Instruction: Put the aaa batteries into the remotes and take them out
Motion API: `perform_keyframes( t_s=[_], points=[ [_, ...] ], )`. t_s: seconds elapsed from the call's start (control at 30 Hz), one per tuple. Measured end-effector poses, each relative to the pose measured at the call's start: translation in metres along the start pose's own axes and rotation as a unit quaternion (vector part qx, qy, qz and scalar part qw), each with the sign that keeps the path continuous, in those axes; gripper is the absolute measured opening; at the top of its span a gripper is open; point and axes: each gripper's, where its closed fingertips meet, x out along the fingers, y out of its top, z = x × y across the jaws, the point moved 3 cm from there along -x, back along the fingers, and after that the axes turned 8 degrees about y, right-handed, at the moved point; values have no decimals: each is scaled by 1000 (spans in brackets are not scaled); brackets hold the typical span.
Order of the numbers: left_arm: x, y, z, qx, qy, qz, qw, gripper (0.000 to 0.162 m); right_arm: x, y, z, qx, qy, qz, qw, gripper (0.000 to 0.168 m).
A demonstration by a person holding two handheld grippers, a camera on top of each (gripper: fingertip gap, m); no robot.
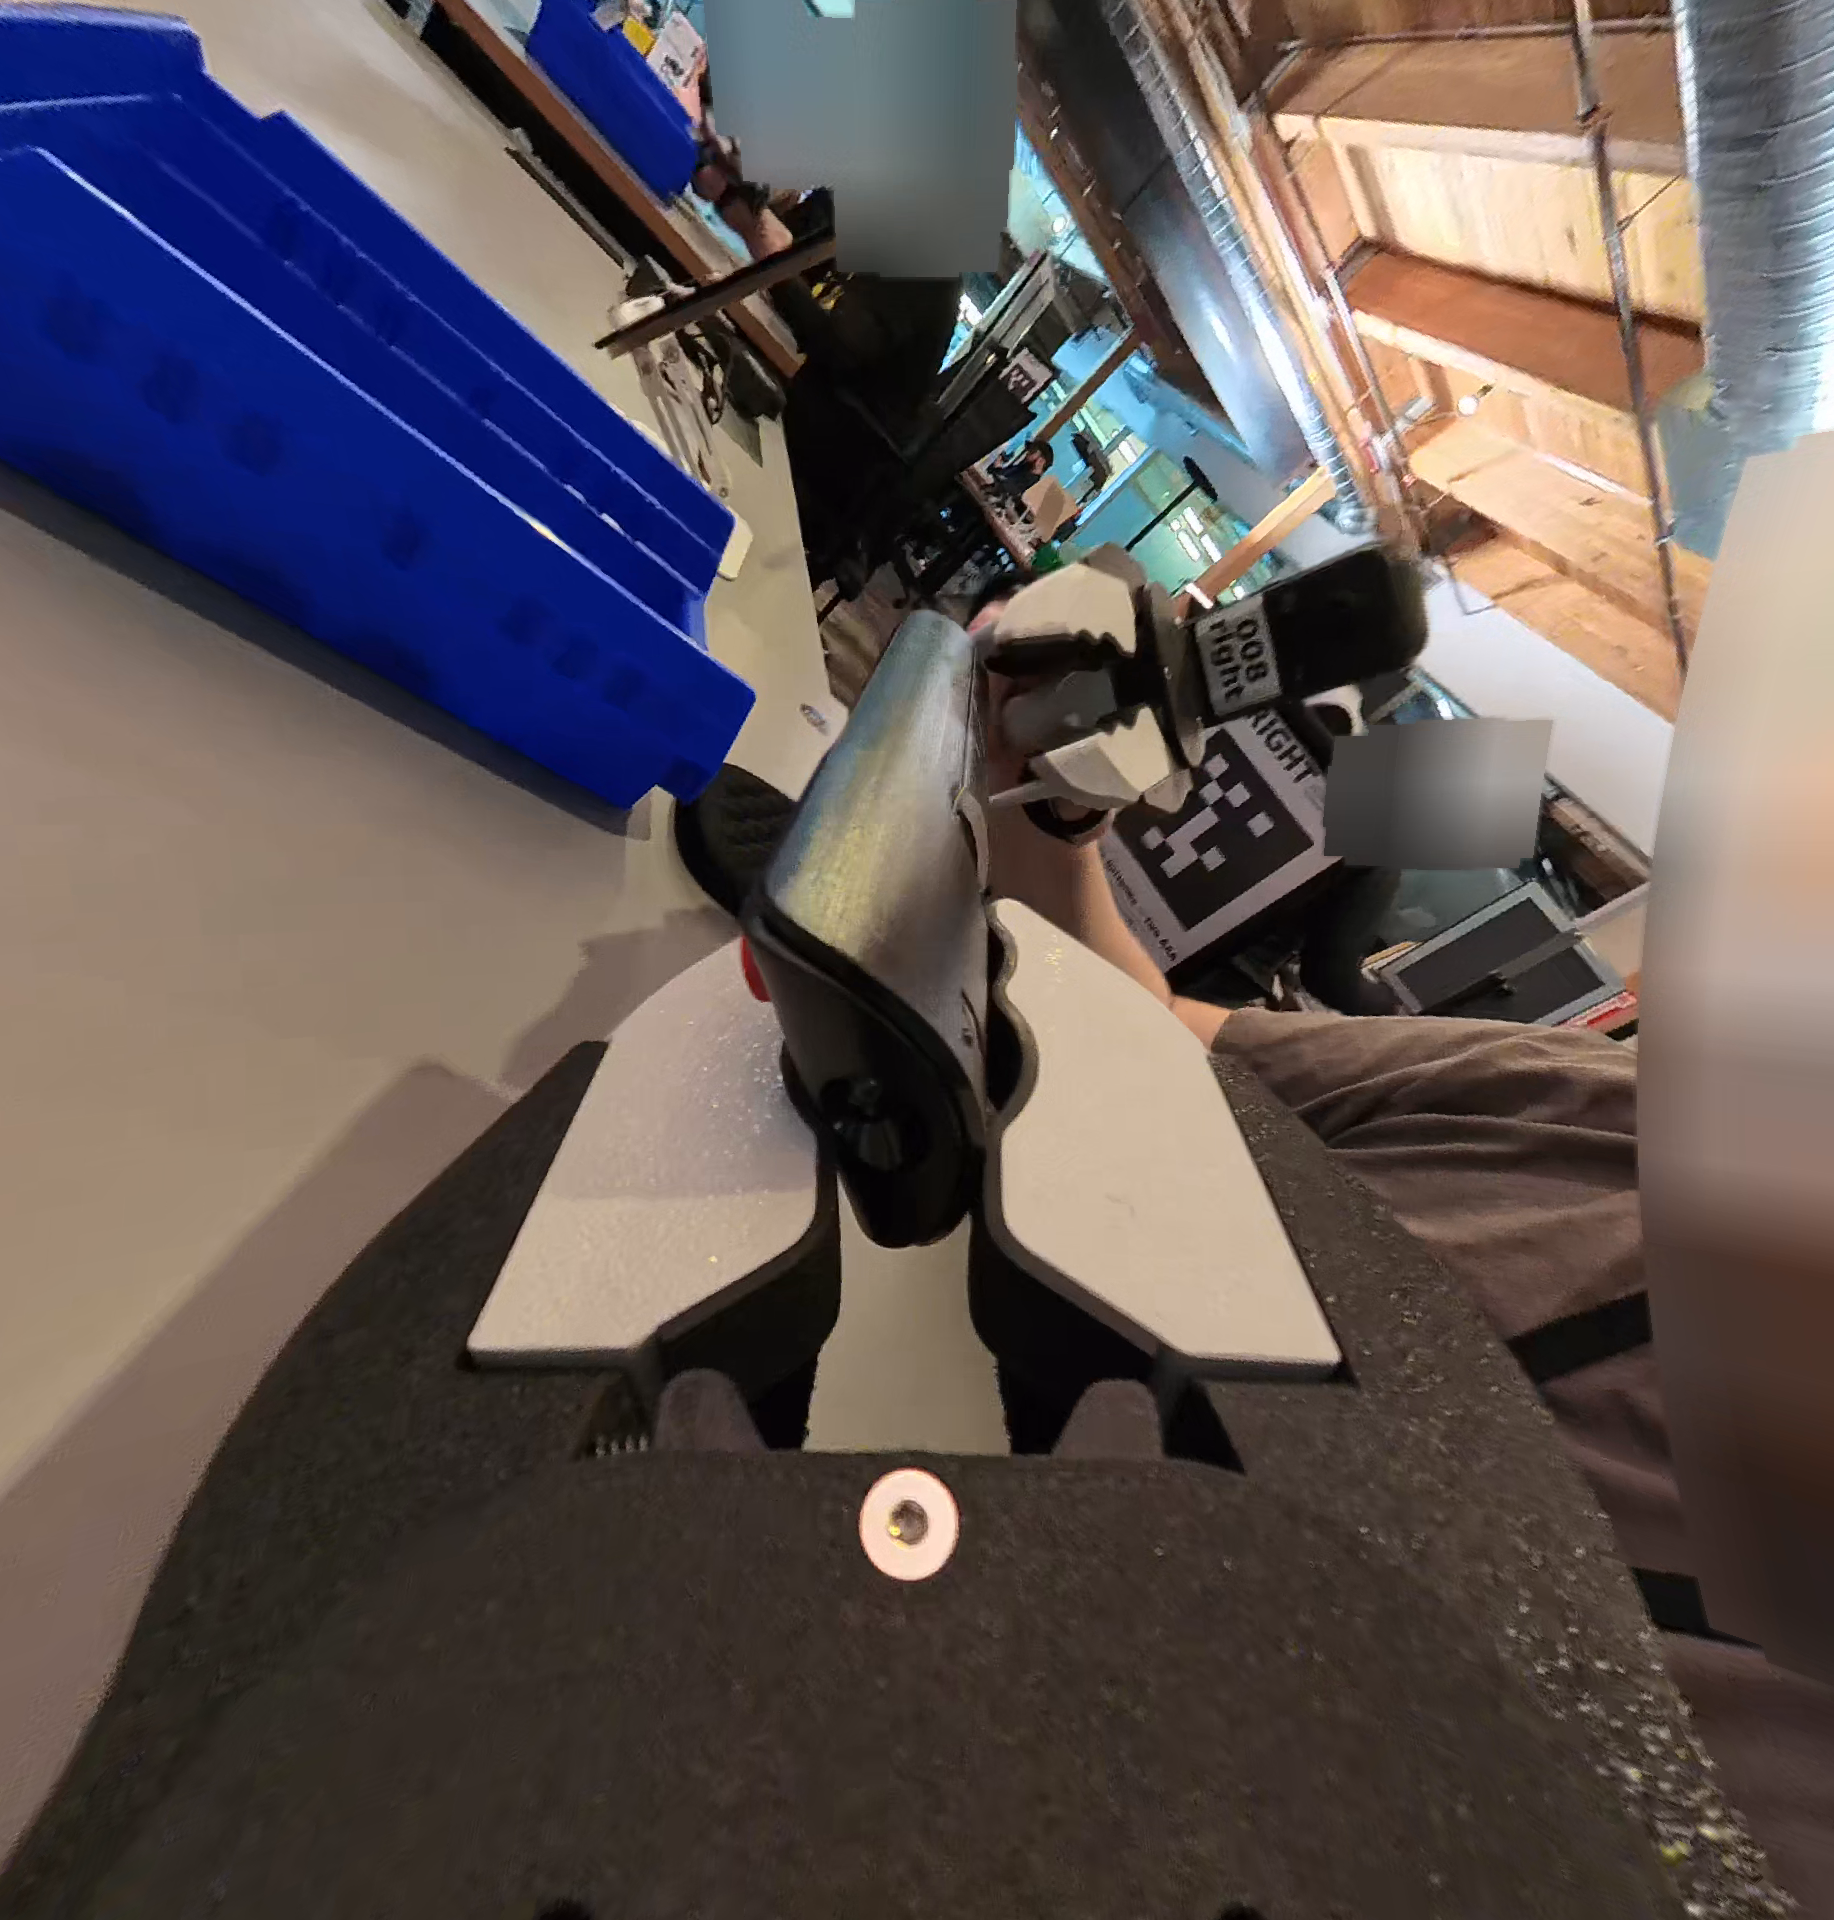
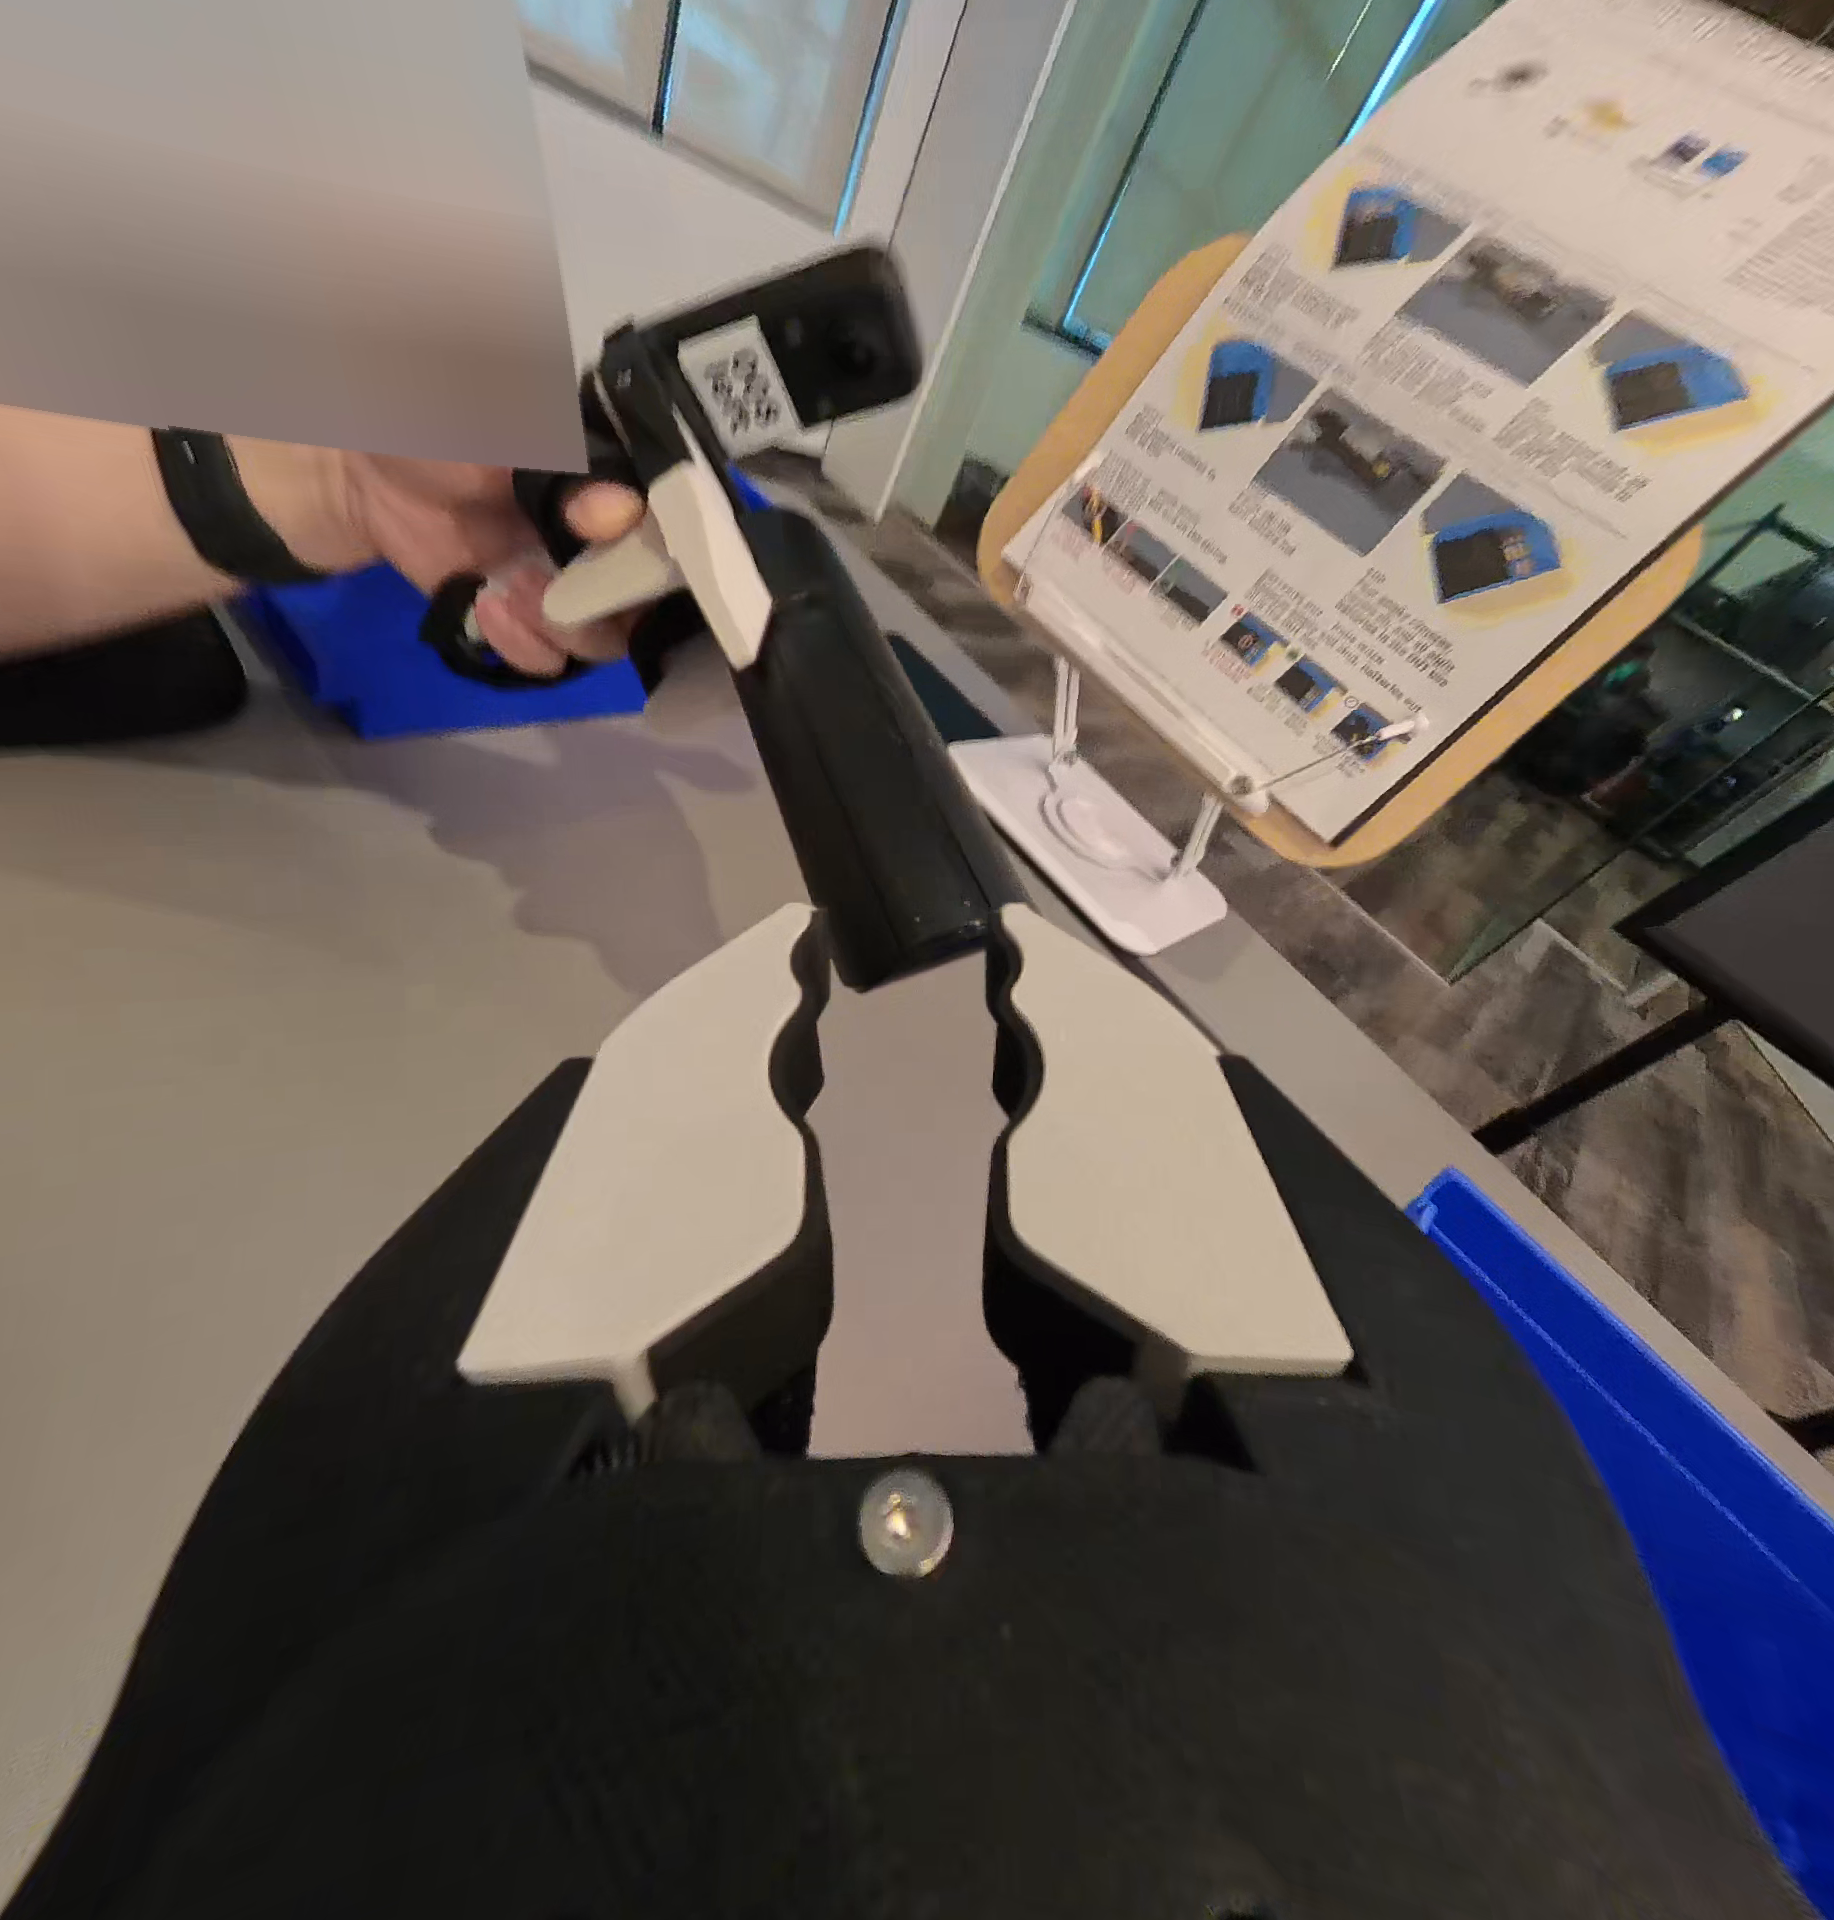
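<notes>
Black and silver, the remote is hanging in the air above the grey counter, spanning between the two grippers. The left gripper is clenching its pale fingers on the remote's button end, while the right gripper is pinching the opposite end with its fingertips. A person's hand is squeezing the left gripper's handle. Blue bins are sitting on the counter nearby, and an instruction sheet on a stand is leaning beyond the counter's edge.
</notes>
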Motion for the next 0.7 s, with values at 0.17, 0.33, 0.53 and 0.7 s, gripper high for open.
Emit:
perform_keyframes(
  t_s=[0.17, 0.33, 0.53, 0.7],
  points=[
    [-5, 5, 2, -24, -32, 17, 999, 24, -13, 10, 1, 18, -14, 37, 999, 30],
    [-2, 2, 5, -26, -43, 12, 999, 25, 2, 10, -7, 22, 14, 40, 999, 30],
    [-7, 7, 11, -26, -61, 28, 997, 24, -5, 43, -3, -35, -3, 49, 998, 31],
    [-10, 8, 19, 0, -78, 23, 997, 25, 0, 57, -4, -97, 13, 4, 995, 42]
  ],
)
